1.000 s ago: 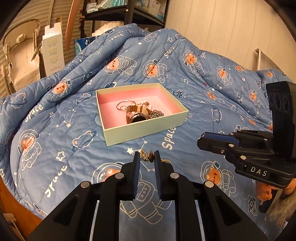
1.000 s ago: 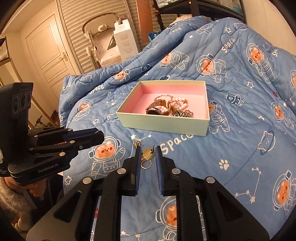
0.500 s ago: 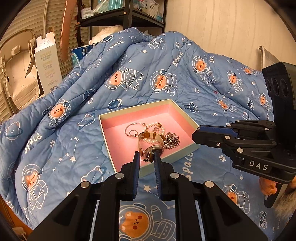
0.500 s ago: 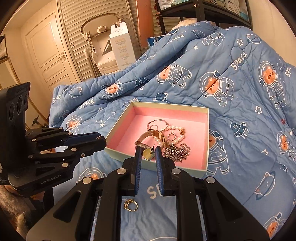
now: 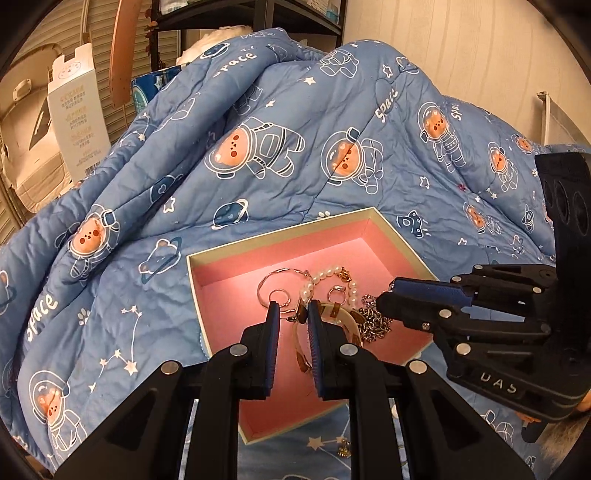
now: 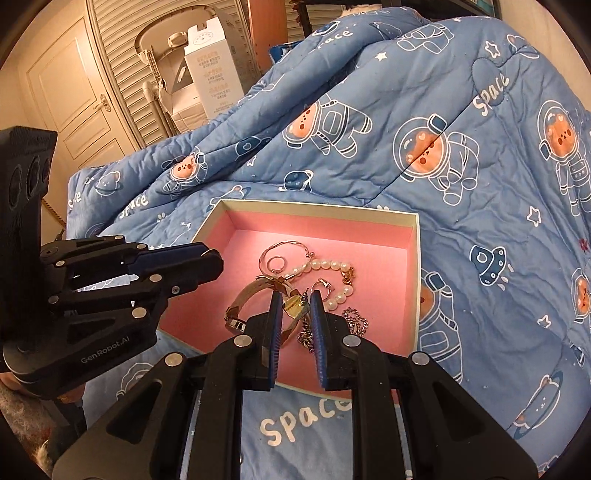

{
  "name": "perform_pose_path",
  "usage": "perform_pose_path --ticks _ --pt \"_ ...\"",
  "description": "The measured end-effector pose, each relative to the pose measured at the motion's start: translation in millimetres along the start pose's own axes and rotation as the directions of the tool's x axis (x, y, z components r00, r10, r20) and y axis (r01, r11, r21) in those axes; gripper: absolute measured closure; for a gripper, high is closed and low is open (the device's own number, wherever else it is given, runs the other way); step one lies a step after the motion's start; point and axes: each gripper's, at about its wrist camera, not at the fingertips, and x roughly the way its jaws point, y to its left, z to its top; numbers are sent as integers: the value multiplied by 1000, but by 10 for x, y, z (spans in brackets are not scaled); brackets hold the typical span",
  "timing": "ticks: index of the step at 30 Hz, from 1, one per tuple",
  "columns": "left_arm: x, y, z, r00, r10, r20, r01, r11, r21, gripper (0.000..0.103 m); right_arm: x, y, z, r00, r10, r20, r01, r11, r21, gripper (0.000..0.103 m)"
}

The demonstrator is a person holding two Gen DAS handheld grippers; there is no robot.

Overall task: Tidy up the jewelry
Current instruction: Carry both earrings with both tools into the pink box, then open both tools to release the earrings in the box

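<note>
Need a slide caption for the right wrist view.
Right tongs carry a gold earring over the pink-lined jewelry box.

box (image 5: 280, 243): near wall hidden behind left gripper (image 5: 290, 312) | watch (image 6: 251, 299): band part-covered by right gripper (image 6: 294, 301) | earring (image 6: 293, 306) in right jaws: shape too small to resolve | small piece (image 5: 344, 449) on quilt (image 5: 295, 110): too small to identify | shelf (image 5: 258, 14): cut by top edge
</note>
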Motion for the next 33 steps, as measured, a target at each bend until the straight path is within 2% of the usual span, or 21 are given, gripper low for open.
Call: perform_pose_path --ticks 14,33 --pt "504 118 225 995 -21 -101 15 998 -65 88 324 -66 63 998 -34 -52 34 999 -7 87" --pt "704 79 236 990 -27 -136 15 996 -90 88 425 -79 54 997 -27 -70 28 1000 8 87"
